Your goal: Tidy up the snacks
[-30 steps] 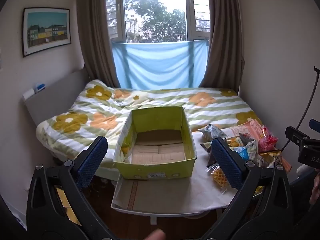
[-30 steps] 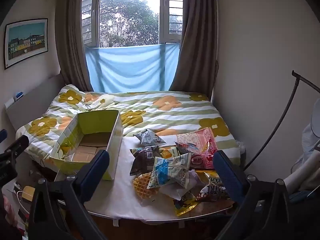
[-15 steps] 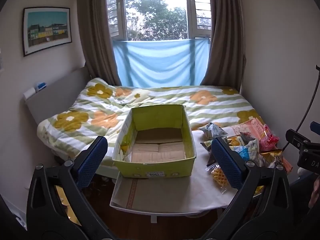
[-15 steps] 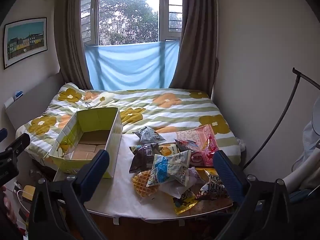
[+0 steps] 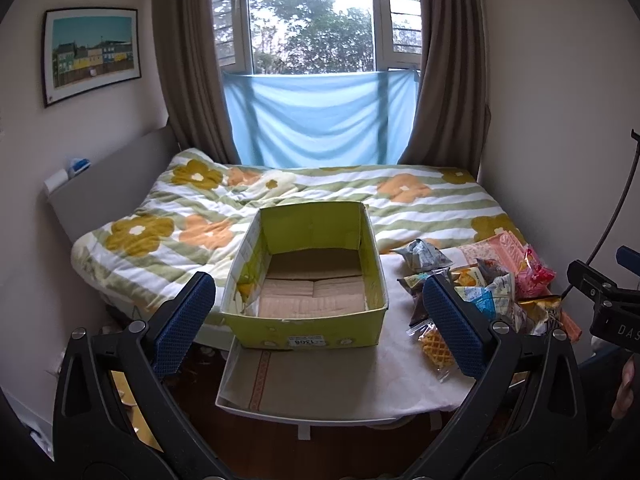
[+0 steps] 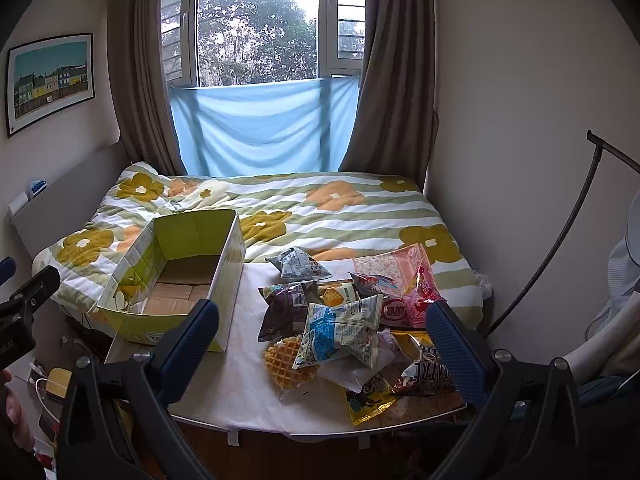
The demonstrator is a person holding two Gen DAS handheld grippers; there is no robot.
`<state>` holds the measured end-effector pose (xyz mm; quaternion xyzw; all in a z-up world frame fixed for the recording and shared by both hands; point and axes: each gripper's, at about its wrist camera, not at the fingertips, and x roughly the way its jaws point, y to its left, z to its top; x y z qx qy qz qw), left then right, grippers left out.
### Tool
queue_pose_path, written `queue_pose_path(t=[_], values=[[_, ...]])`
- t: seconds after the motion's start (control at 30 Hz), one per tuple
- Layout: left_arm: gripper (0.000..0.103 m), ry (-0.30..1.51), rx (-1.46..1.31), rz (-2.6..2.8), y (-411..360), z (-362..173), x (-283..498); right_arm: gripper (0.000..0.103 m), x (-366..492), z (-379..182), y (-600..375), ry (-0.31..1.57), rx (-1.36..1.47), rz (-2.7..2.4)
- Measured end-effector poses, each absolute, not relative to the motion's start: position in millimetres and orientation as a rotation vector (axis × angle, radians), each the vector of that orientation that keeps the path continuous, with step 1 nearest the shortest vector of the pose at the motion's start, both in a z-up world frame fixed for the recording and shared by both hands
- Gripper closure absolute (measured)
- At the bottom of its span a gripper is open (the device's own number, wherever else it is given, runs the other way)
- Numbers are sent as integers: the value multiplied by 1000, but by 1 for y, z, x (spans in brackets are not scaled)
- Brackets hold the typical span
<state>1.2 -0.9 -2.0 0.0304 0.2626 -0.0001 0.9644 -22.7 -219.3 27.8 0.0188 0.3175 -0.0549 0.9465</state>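
An open-topped yellow-green cardboard box (image 5: 308, 264) (image 6: 176, 276) stands on the left of a small white table (image 5: 320, 376) (image 6: 244, 360), with nothing inside but its cardboard floor. A pile of snack packets (image 6: 348, 312) (image 5: 484, 288) covers the table's right half: a waffle pack (image 6: 286, 358), a blue-and-white bag (image 6: 340, 334), a dark purple bag (image 6: 282, 308), a grey bag (image 6: 298, 266) and pink packets (image 6: 404, 276). My left gripper (image 5: 318, 316) hovers open in front of the box. My right gripper (image 6: 322, 340) hovers open before the snack pile. Neither holds anything.
Behind the table lies a bed with a flowered striped quilt (image 5: 320, 196), under a window with a blue cloth (image 5: 320, 116). A black lamp stand (image 6: 568, 232) leans by the right wall. A hand (image 5: 626, 388) shows at the edge.
Both grippers have drifted slightly, so the views have shifted a little toward the table. Nothing on the table has moved and both grippers stay open.
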Motion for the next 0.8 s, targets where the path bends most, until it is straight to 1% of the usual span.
queue_pose_path(t=[0.8], values=[[0,513,61,-10,-11,1,0,0,-21,31,-223,636,41,-116]])
